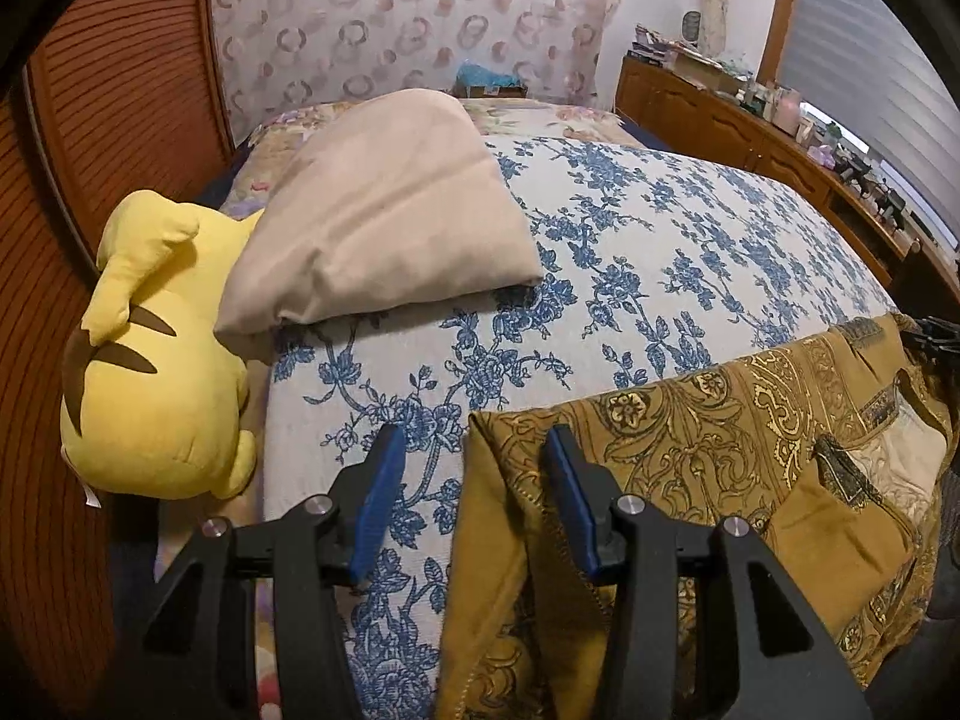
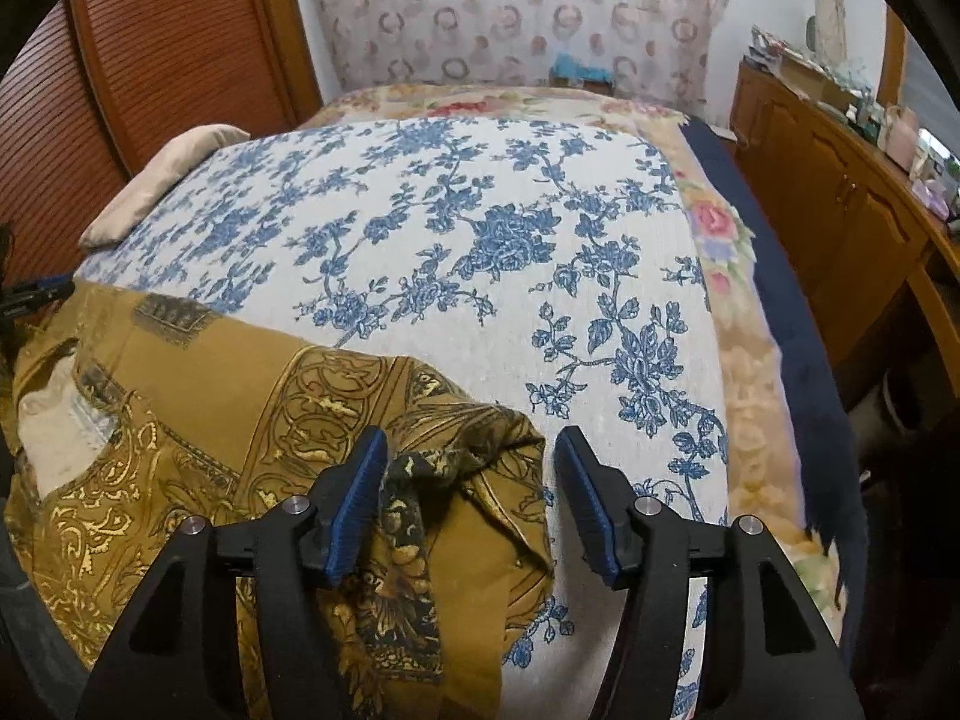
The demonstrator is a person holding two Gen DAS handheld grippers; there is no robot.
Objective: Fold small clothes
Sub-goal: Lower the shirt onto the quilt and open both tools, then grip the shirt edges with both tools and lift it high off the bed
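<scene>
Mustard-gold printed garment [image 1: 708,420] spread on the near end of the bed [image 1: 600,252], both tongs open over its side edges.

Thin, limp and light, it will sag and crease rather than hold shape — best pinched at a hemmed edge or corner. The left tongs [image 1: 474,498] straddle its left edge without pinching; the right tongs [image 2: 471,498] stand wider, bunched cloth loose between them. The garment's near part is cut off, so its kind — shirt or shorts — stays unclear.

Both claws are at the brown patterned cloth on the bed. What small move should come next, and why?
Probably shut both claws. The left claw straddles an edge of the cloth, and the right claw stands open around a bunched corner; neither pinches yet.
</scene>
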